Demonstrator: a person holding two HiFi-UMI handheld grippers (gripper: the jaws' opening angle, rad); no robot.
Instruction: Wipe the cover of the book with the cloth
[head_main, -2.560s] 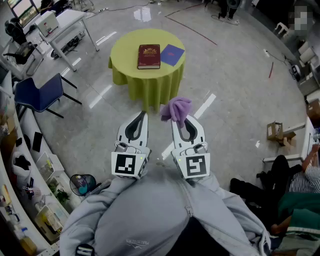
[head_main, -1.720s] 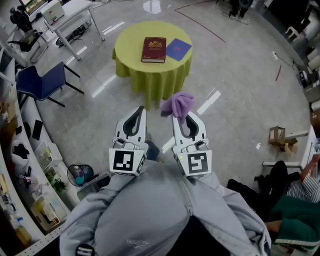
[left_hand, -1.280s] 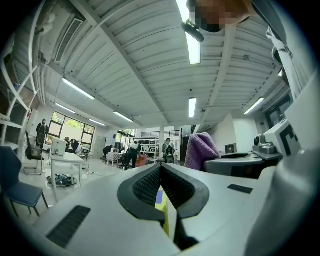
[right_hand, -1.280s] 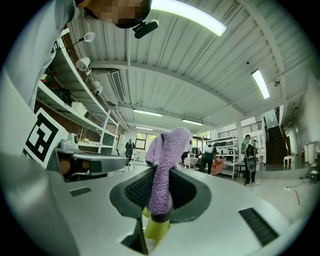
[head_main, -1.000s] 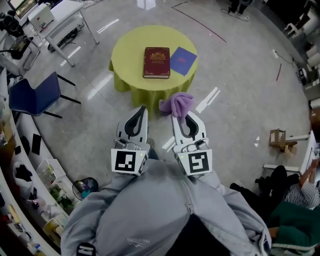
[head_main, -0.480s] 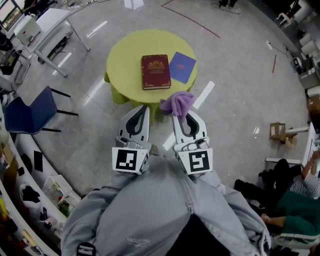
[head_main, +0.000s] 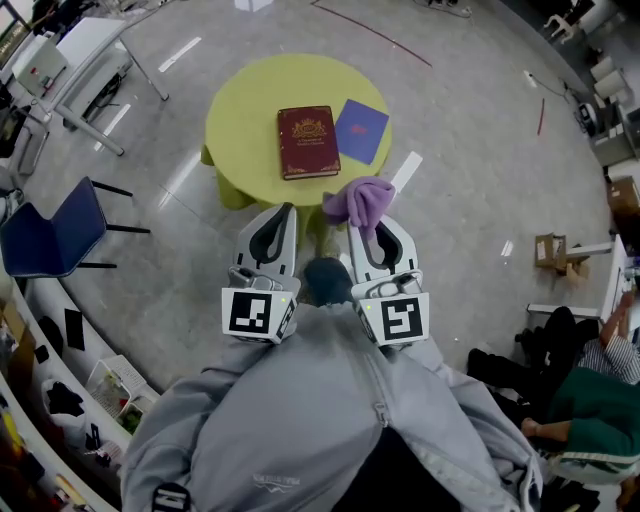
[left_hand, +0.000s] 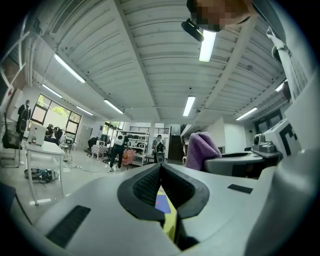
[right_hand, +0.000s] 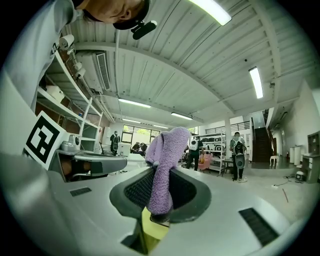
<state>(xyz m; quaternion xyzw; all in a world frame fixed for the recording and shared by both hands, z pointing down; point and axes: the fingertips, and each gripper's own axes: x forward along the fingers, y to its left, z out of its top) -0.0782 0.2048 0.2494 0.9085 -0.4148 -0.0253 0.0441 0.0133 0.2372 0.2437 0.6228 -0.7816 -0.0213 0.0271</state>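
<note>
A dark red book (head_main: 308, 141) with a gold emblem lies flat on the round yellow-green table (head_main: 245, 125), ahead of both grippers. My right gripper (head_main: 359, 222) is shut on a purple cloth (head_main: 362, 201), which bunches out past the fingertips at the table's near edge; in the right gripper view the purple cloth (right_hand: 164, 165) hangs between the jaws. My left gripper (head_main: 287, 211) is shut and empty, held beside the right one, short of the table. In the left gripper view the left gripper (left_hand: 160, 166) has its jaws pressed together, and the cloth (left_hand: 201, 151) shows to the right.
A blue booklet (head_main: 361, 130) lies on the table right of the book. A blue chair (head_main: 45, 232) stands at the left, a white desk (head_main: 70, 60) at the upper left. Shelves with clutter run along the left edge. A cardboard box (head_main: 548, 252) and a seated person (head_main: 590, 380) are at the right.
The table and book have drawn closer to the grippers and lower in the head view. Both grippers keep their pose, the cloth still held in the right one.
</note>
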